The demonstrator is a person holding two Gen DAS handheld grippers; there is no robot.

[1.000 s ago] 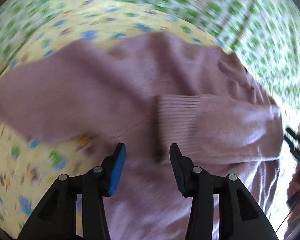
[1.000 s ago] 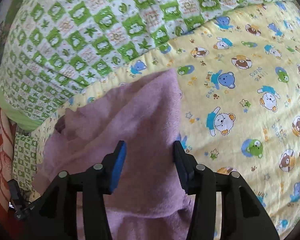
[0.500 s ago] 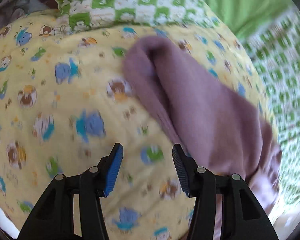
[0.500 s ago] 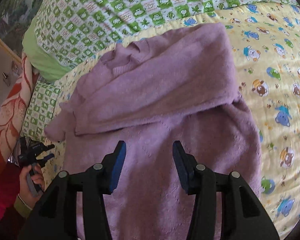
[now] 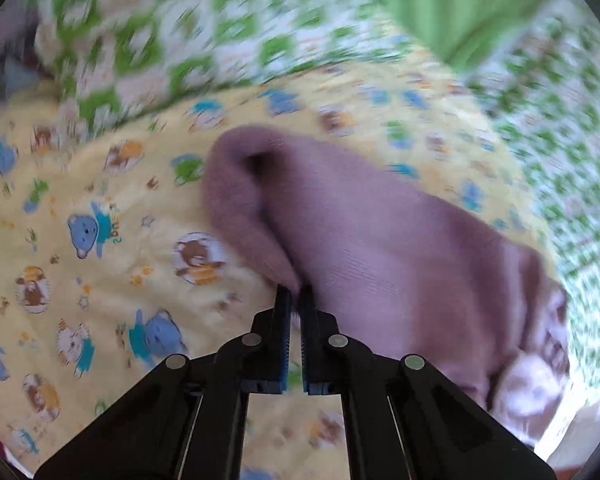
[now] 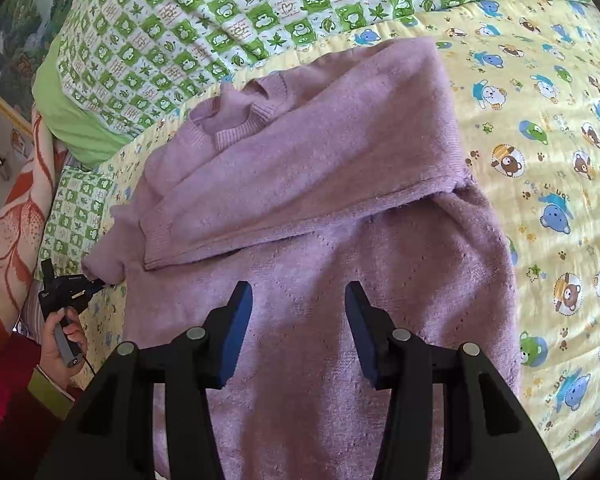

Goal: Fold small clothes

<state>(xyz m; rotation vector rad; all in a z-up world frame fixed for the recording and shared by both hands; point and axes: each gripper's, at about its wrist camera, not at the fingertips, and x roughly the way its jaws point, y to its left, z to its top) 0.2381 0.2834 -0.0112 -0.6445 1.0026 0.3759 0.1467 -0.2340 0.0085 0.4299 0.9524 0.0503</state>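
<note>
Left wrist view: the left gripper [image 5: 295,298] is clenched on the sweater's [image 5: 380,248] edge, over the yellow sheet [image 5: 100,200].

Right wrist view: the right gripper [image 6: 299,312] hangs released above the sweater [image 6: 320,200], which lies on the sheet [image 6: 540,140], one sleeve [image 6: 308,160] folded across its chest.

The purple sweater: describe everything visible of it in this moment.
The purple sweater is a soft, fuzzy mauve knit with a ribbed round collar. It lies on the yellow bear-print blanket, one sleeve folded diagonally across the chest, ribbed cuff low on the left side of the view. The left gripper is pinched shut on the other sleeve's end, at the sweater's left edge. The right gripper hovers open over the lower body, not gripping it.
</note>
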